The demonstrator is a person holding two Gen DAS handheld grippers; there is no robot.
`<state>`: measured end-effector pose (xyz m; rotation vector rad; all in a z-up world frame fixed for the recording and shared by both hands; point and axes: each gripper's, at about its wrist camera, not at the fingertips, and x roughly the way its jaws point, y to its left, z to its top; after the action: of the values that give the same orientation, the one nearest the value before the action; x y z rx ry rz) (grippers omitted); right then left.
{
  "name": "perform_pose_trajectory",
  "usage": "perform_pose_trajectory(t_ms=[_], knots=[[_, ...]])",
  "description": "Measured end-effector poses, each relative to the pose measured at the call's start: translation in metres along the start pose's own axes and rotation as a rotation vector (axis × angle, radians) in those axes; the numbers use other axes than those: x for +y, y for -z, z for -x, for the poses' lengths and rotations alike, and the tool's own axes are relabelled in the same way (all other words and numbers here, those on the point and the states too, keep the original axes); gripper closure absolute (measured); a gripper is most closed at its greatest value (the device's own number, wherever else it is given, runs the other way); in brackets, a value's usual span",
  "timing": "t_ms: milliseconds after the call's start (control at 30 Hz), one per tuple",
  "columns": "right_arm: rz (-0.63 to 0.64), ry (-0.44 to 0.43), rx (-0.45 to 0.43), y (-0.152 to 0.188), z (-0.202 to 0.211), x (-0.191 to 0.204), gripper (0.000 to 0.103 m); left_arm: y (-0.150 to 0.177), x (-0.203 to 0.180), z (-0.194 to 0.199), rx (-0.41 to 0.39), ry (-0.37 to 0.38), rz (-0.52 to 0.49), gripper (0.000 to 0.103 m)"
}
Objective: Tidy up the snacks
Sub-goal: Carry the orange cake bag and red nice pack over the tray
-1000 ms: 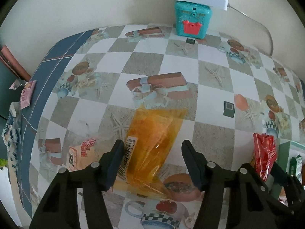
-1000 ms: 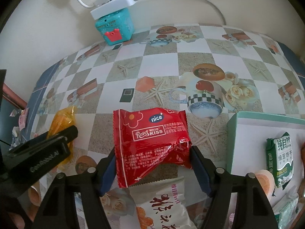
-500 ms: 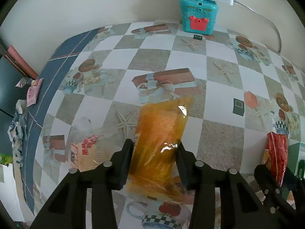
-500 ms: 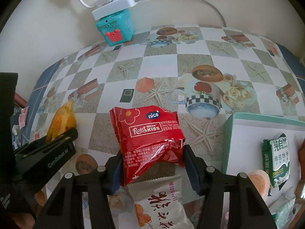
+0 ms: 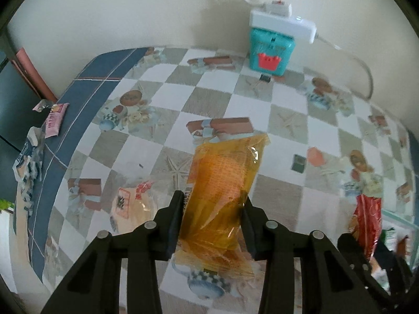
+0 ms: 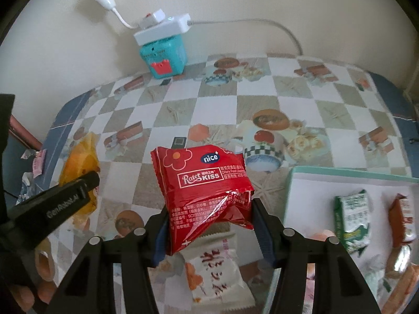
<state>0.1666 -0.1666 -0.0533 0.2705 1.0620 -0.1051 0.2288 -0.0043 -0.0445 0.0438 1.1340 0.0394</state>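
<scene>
Left gripper (image 5: pixel 212 209) clamped orange pack (image 5: pixel 222 183), lifted it off table (image 5: pixel 199 102); a second ago jaws open. Right gripper (image 6: pixel 209 219) kept red pack (image 6: pixel 207 191) pinched, raised higher.

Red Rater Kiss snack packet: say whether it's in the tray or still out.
Out. The red Rater Kiss snack packet is clamped in the right tongs, beside the white tray.

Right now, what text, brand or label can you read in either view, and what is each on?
"nice": blue oval on the red snack packet, held in the right gripper.
"Rater KISS": white box on the same packet; the small print beside and below is too small to read.
"GenRobot.AI": side of the left gripper.
White packet: red brush characters, unreadable.
Orange packet: barcode print, blurred.
</scene>
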Motion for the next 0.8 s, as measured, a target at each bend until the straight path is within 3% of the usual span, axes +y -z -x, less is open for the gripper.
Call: perform_pose_trajectory(t_ms=[400,800], knots=[[-0.056,0.004,-0.086,0.013,0.080,-0.022,0.044,0.031,-0.015,0.088,-0.114,0.033,-0.016,0.060],[-0.121,0.017,-0.087,0.066,0.117,-0.059,0.044,0.075,-0.039,0.115,-0.120,0.069,-0.049,0.060]])
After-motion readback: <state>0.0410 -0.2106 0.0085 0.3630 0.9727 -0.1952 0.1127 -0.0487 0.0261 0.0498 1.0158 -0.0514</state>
